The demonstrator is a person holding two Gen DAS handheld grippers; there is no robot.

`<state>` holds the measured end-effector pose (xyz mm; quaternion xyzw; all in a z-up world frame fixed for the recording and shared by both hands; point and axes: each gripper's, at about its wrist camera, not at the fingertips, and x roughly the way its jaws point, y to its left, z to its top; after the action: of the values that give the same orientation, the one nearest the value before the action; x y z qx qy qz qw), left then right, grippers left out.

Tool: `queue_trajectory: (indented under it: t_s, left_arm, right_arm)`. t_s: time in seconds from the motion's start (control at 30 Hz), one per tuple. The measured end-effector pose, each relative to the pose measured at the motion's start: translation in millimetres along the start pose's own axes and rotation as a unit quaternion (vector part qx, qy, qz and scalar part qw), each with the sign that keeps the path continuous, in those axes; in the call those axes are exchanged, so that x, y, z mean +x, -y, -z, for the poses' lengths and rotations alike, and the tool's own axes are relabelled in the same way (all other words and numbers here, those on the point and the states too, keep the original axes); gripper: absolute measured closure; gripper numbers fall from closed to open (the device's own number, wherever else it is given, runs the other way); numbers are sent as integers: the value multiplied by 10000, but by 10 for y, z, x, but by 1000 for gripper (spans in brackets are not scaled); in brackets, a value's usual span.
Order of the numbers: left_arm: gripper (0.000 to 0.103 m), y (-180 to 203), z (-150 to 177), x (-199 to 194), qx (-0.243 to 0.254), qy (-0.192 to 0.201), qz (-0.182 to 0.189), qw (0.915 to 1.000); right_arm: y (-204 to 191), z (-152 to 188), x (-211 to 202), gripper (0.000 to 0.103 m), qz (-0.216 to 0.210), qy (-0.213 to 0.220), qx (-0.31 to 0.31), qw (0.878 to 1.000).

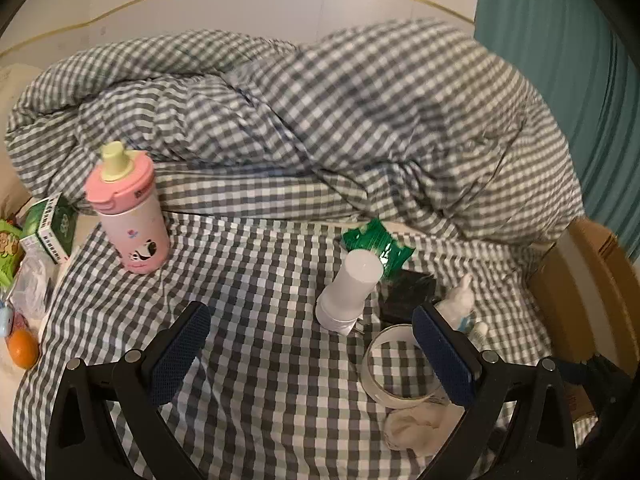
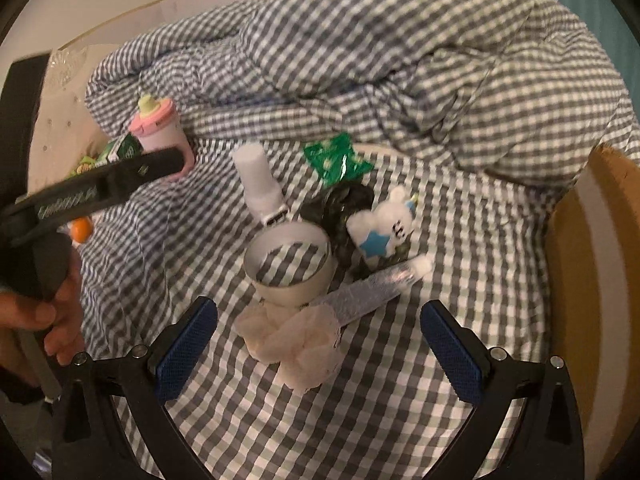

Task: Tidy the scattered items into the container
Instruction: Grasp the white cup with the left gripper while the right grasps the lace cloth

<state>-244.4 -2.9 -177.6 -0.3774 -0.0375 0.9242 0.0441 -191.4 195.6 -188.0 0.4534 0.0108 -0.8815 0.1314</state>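
While both grippers hung empty over the bed (image 1: 260, 360), fingers spread wide on the left gripper (image 1: 316, 356) and the right gripper (image 2: 320, 348), we judged no pickup begun. Near the bed's right edge lay a tape roll (image 2: 289, 268), white bottle (image 2: 260, 184) and plush toy (image 2: 386, 226), beside the cardboard box (image 2: 600, 240). Next, we would close on one item.

A home bedroom: a bed with a gingham sheet (image 1: 256, 360), a rumpled matching duvet (image 1: 320, 120) heaped behind it, and a teal curtain (image 1: 560, 60) right of the duvet.
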Motion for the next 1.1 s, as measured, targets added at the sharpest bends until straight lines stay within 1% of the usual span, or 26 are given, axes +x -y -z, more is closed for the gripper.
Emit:
queue_trajectory:
  t_s: [0.07,0.17,0.3,0.37,0.43,0.5,0.57,0.67,0.7,0.73,0.77,0.8,0.83,0.87,0.9,0.93,0.97,1.03,1.1]
  left_arm:
    - [0,13,0,74,69,-7,3,10000]
    - [0,23,-10,186,148,-55,105,9998]
    - [2,53,-36,352,271,-146,144,9994]
    - [6,72,-58,467,365,-186,46,9991]
    - [14,72,-79,585,375,-284,12,9989]
    - [15,87,-86,710,371,-414,77,9984]
    - [16,121,-77,781,463,-441,44,9979]
    - [16,178,-67,857,535,-462,70,9975]
    - [16,189,-65,877,535,-468,79,9974]
    - [16,198,-65,898,536,-473,94,9974]
    - [18,208,-64,917,546,-475,101,9973]
    - [26,217,-62,936,556,-490,106,9972]
    - [36,222,-57,956,558,-527,118,9970]
    - [42,224,-52,979,554,-579,151,9967]
    - [57,219,-49,995,555,-613,183,9964]
    - [68,223,-47,1001,559,-618,220,9963]
    - [67,233,-47,997,573,-599,220,9963]
    - [68,255,-50,988,610,-567,170,9964]
    - [69,264,-53,979,619,-561,173,9964]
  right_arm:
    - [-14,62,76,1,-29,-59,-86,9999]
    - [-19,152,176,1,-187,-125,-164,9996]
    - [-48,226,275,1,-298,-175,-213,9992]
    - [-67,247,324,1,-356,-241,-244,9988]
    - [-69,264,369,1,-372,-307,-295,9984]
    - [-60,271,397,3,-376,-351,-326,9981]
    - [-52,272,420,7,-374,-378,-365,9979]
    - [-47,268,460,16,-369,-426,-431,9975]
    - [-45,269,474,21,-381,-446,-437,9973]
    - [-40,273,492,31,-414,-474,-440,9970]
    - [-39,277,514,36,-457,-516,-443,9966]
    - [-42,281,537,44,-479,-554,-448,9963]
    - [-50,287,560,47,-493,-586,-457,9960]
    - [-55,294,576,49,-510,-608,-463,9958]
    - [-58,301,588,51,-527,-626,-462,9956]
    - [-59,309,599,57,-538,-646,-451,9954]
    - [-58,315,606,60,-548,-663,-436,9953]
    - [-54,318,613,74,-555,-714,-406,9951]
    - [-60,307,596,78,-572,-727,-399,9949]
